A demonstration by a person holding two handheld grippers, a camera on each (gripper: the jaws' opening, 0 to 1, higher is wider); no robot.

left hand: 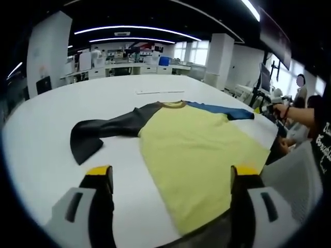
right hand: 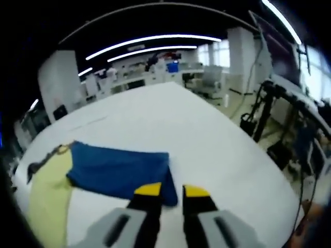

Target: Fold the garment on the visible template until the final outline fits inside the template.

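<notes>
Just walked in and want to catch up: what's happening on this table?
A person with a gripper in each hand is working on a shirt spread flat on a white table. Its body is yellow, with one black sleeve and one blue sleeve. The right gripper is at the blue sleeve's edge, jaws nearly together. The left gripper hangs open over the hem. No fold is made yet.

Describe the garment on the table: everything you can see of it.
The garment is a long-sleeved top with a pale yellow body, one black sleeve, one blue sleeve and a dark neckband edged in yellow. It looks like soft knit cloth. It lies flat and unfolded on the white table, sleeves spread outward, its hem hanging slightly over the near edge. The right gripper is at the blue sleeve's end, jaws narrowly parted; contact is unclear. The left gripper is open at the hem.
</notes>
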